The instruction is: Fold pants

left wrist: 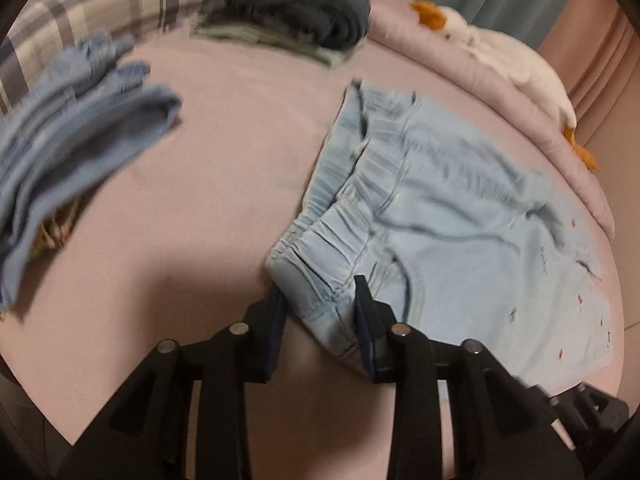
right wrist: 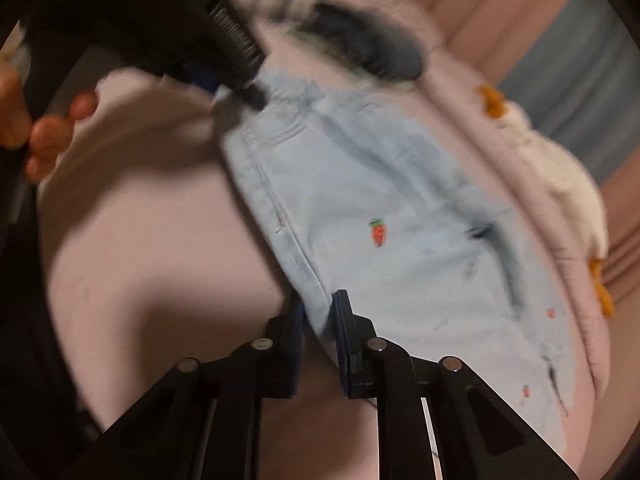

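Note:
Light blue pants [left wrist: 460, 216] with an elastic waistband and small carrot prints lie on a pink bed sheet [left wrist: 224, 184]. My left gripper [left wrist: 320, 300] is shut on the near corner of the waistband. In the right wrist view the same pants [right wrist: 400, 240] stretch away from me, and my right gripper [right wrist: 318, 312] is shut on their near folded edge. The left gripper [right wrist: 236, 84] shows at the far end of the pants, held by a hand [right wrist: 44, 136].
A stack of folded blue clothes [left wrist: 68, 152] lies at the left. A dark folded pile [left wrist: 296, 12] sits at the back by a plaid pillow [left wrist: 100, 4]. A white plush goose [left wrist: 516, 64] lies on the rolled pink quilt [left wrist: 552, 132] at the right.

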A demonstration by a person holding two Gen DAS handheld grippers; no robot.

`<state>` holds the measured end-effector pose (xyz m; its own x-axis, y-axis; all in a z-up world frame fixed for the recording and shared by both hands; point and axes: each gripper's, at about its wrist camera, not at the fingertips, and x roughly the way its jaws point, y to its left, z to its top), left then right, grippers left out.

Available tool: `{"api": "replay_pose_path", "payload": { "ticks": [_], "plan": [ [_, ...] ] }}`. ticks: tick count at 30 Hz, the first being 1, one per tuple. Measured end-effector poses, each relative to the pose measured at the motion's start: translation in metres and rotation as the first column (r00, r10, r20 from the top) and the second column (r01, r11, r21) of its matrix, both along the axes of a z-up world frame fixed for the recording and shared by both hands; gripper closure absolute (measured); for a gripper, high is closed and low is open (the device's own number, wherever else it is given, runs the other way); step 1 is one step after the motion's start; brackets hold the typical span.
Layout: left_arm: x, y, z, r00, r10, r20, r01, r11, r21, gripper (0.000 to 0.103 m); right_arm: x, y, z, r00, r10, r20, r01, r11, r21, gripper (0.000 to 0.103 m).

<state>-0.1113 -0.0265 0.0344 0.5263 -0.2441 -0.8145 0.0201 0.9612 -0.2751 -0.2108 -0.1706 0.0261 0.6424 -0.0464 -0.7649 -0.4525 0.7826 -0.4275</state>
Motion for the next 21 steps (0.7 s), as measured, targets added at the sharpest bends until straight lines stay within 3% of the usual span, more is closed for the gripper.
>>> {"api": "replay_pose_path", "payload": {
  "ticks": [1, 3, 6, 8, 10, 13, 15, 16, 18, 19, 21],
  "plan": [
    [-0.002, 0.004, 0.003, 1.0, 0.008, 0.006, -0.008, 1.0, -0.005, 0.059, -0.002, -0.001, -0.004, 1.0, -0.009, 0.004, 0.009, 1.0, 0.011, 0.085],
    [-0.007, 0.01, 0.014, 0.999, 0.038, 0.034, -0.039, 0.998, 0.053, 0.04, -0.005, -0.009, 0.003, 0.999, -0.029, -0.018, 0.03, 0.996, 0.081, 0.08],
    [-0.012, 0.003, 0.039, 0.99, 0.01, 0.141, -0.026, 0.994, 0.111, 0.041, -0.01, -0.04, 0.029, 0.996, -0.045, -0.077, 0.067, 0.95, 0.305, 0.061],
    [-0.008, -0.018, 0.051, 0.976, -0.075, 0.206, 0.042, 0.987, 0.158, 0.041, -0.012, -0.073, 0.048, 0.992, -0.107, -0.066, 0.125, 0.907, 0.402, 0.059],
    [0.002, -0.044, 0.047, 0.962, -0.183, 0.204, 0.149, 0.974, 0.169, 0.041, -0.009, -0.11, 0.059, 0.979, -0.196, -0.061, 0.202, 0.87, 0.45, 0.058],
    [0.016, -0.076, 0.02, 0.946, -0.312, 0.083, 0.286, 0.929, 0.233, 0.048, 0.009, -0.153, 0.044, 0.938, -0.341, -0.057, 0.34, 0.878, 0.336, 0.057],
    [0.016, -0.083, -0.003, 0.918, -0.394, -0.038, 0.388, 0.879, 0.278, 0.045, 0.019, -0.172, 0.018, 0.905, -0.384, -0.183, 0.422, 0.867, 0.267, 0.057],
    [0.01, -0.079, -0.004, 0.899, -0.438, -0.016, 0.424, 0.859, 0.288, 0.045, 0.014, -0.175, 0.006, 0.895, -0.368, -0.253, 0.427, 0.871, 0.243, 0.058],
    [0.008, -0.07, 0.002, 0.871, -0.491, -0.027, 0.479, 0.834, 0.273, 0.045, -0.002, -0.175, 0.008, 0.92, -0.306, -0.246, 0.365, 0.899, 0.244, 0.057],
    [0.013, -0.064, 0.008, 0.868, -0.496, -0.024, 0.484, 0.836, 0.257, 0.045, -0.008, -0.176, 0.01, 0.916, -0.269, -0.298, 0.341, 0.914, 0.222, 0.058],
    [0.031, -0.058, 0.023, 0.871, -0.49, 0.025, 0.47, 0.848, 0.246, 0.041, -0.01, -0.182, 0.02, 0.919, -0.231, -0.32, 0.314, 0.919, 0.24, 0.057]
  ]
}}
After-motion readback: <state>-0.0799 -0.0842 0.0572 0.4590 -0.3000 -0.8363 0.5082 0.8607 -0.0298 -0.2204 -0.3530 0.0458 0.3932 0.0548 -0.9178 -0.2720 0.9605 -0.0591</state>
